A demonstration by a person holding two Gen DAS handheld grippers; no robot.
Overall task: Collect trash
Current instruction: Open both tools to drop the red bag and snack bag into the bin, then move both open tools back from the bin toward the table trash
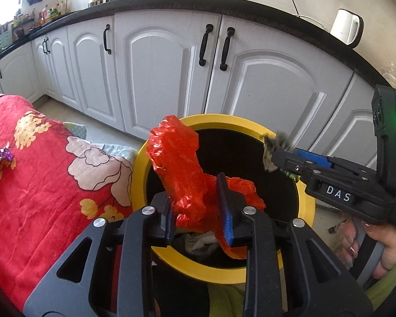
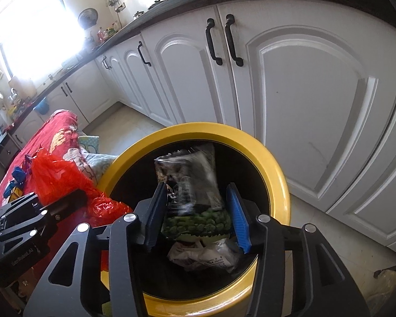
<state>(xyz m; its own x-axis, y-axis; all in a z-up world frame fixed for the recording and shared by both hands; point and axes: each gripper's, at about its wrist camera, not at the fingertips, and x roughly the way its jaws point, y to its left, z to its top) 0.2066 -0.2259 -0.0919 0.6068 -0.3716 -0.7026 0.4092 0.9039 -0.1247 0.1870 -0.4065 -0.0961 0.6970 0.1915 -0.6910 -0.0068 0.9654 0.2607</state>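
A yellow-rimmed trash bin [image 1: 219, 120] with a black inside stands in front of the white cabinets; it also shows in the right wrist view [image 2: 274, 169]. My left gripper [image 1: 198, 206] is shut on a crumpled red plastic bag [image 1: 179, 158] and holds it over the bin's left side. My right gripper [image 2: 198, 211] is over the bin mouth with its jaws apart; a dark and green snack wrapper [image 2: 190, 185], motion-blurred, sits between the fingers. In the left wrist view the right gripper [image 1: 279, 158] has the wrapper [image 1: 273, 148] at its tip. Crumpled wrappers [image 2: 206, 253] lie inside the bin.
A surface covered with a red floral cloth [image 1: 39, 163] lies left of the bin, with shiny wrappers [image 1: 0, 158] on it. White cabinet doors [image 1: 155, 74] under a black countertop [image 1: 171, 2] run behind the bin. A white kettle [image 1: 347, 27] stands on the counter.
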